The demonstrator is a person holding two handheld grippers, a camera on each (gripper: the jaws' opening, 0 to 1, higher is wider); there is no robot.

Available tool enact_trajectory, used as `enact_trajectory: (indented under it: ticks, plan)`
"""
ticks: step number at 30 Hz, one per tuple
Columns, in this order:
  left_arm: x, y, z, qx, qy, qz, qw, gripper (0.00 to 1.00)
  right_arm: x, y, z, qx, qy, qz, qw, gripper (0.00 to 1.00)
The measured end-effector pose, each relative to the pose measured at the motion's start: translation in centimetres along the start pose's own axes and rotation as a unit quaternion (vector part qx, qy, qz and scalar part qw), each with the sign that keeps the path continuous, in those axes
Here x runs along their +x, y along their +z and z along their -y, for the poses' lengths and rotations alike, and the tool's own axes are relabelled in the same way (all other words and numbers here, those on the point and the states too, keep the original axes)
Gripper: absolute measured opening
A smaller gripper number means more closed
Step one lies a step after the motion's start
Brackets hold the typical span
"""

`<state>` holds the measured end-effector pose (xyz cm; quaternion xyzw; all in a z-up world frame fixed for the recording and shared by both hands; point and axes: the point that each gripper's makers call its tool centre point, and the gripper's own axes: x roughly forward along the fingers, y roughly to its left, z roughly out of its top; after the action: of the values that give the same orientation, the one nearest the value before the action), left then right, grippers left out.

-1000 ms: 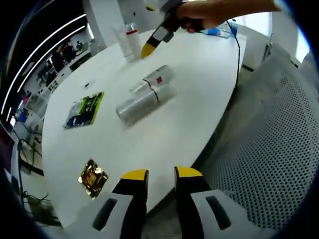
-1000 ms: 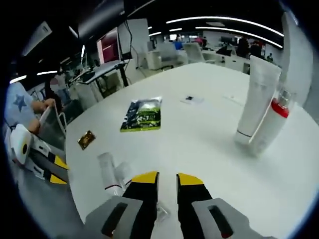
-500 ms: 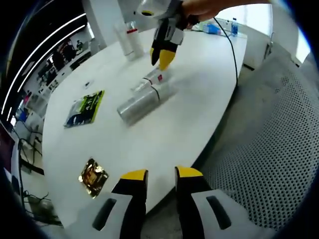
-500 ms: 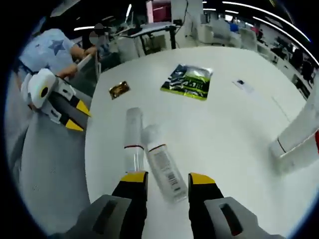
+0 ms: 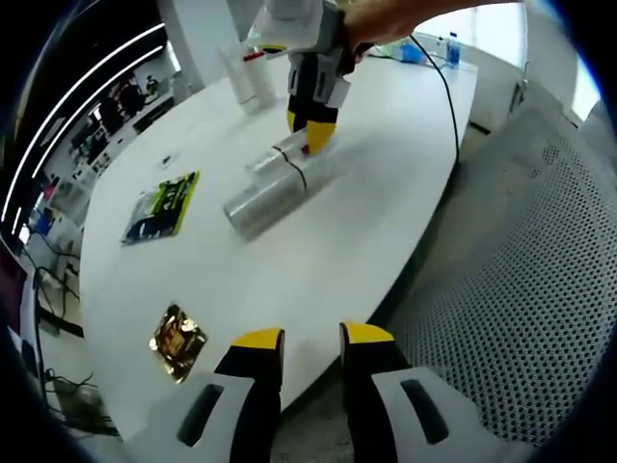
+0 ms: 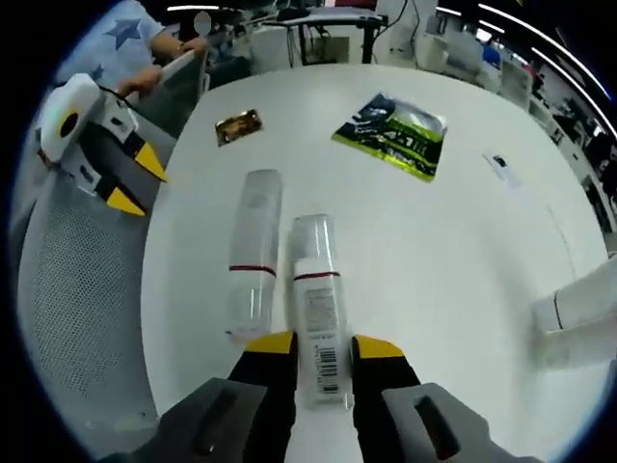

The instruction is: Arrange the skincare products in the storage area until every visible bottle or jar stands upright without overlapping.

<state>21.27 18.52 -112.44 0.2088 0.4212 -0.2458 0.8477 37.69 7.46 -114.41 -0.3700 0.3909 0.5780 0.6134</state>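
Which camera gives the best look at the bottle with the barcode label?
The right gripper view: the barcode bottle lies close between the right claw's jaws, label readable. In the left gripper view it is small, distant and partly hidden behind that claw.

No legible text; bottle point(image 6: 317, 309) barcode unreadable

Each hand-held gripper has a pale grey moulded body with dark slots and two black jaws capped in yellow: the left hand-held gripper point(image 5: 312, 340), the right hand-held gripper point(image 6: 322, 343). A black cable point(image 5: 451, 87) trails from the right one. The person wears a light blue shirt point(image 6: 114, 40) with a dark star.
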Motion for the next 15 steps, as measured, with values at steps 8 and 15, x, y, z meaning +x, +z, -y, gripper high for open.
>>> enact_trajectory:
  ticks: [8, 15]
  plan:
    - [-0.1, 0.2, -0.1, -0.004, 0.001, 0.006, 1.0, 0.21, -1.6, 0.6, 1.1, 0.105, -0.047, 0.062, 0.9914, 0.13]
    - [-0.5, 1.3, -0.5, -0.024, 0.002, 0.036, 0.9991, 0.22, -4.4, 2.0, 0.1, 0.211, -0.051, 0.16, 0.9629, 0.13]
